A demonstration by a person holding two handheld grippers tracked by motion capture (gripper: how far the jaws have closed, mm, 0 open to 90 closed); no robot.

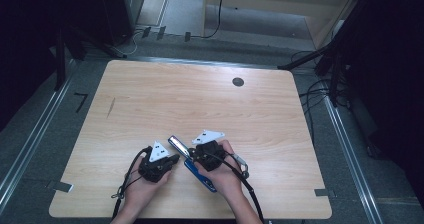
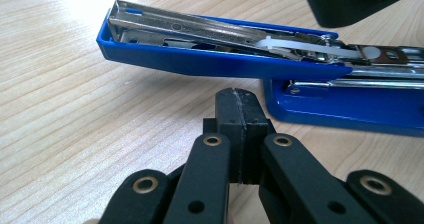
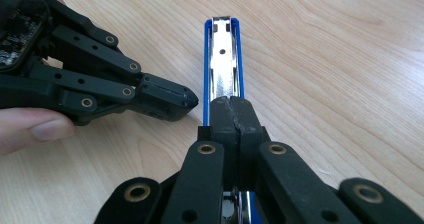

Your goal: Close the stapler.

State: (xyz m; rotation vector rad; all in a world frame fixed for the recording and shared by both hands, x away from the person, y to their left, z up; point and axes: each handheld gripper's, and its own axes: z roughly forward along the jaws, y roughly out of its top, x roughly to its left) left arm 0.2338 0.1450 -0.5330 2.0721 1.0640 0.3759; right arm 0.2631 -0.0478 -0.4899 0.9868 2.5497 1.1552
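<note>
We are working at a pale wooden table [image 1: 150, 94] with a blue stapler [image 1: 192, 165] lying near its front edge, between our two hands. Its blue cover is swung open, so the shiny metal staple channel [image 1: 177, 143] sticks out up and to the left in the high view, while the blue base runs down toward the table's front edge under our right hand [image 1: 225, 176]. In the left gripper view the stapler [image 2: 220, 59] lies across the picture: the raised blue cover with the metal channel inside it slopes up to the left, clear of the wood, and the flat blue base [image 2: 350, 109] rests on the table at the right. Our left gripper [image 2: 235, 96] has its two black jaws pressed together with nothing between them; its tip sits just below the raised arm, near it, and we cannot tell whether it touches. In the right gripper view the right gripper [image 3: 231, 104] also has its jaws fully together, holding nothing, and lies right over the stapler [image 3: 222, 49], in line with the metal channel that runs away from it; whether the tip rests on the metal we cannot say. The left gripper [image 3: 167, 99] comes in from the left in that view, its closed tip just beside the stapler's blue edge. A small dark round hole [image 1: 238, 82] sits near the far edge of the table, well apart from everything.
</note>
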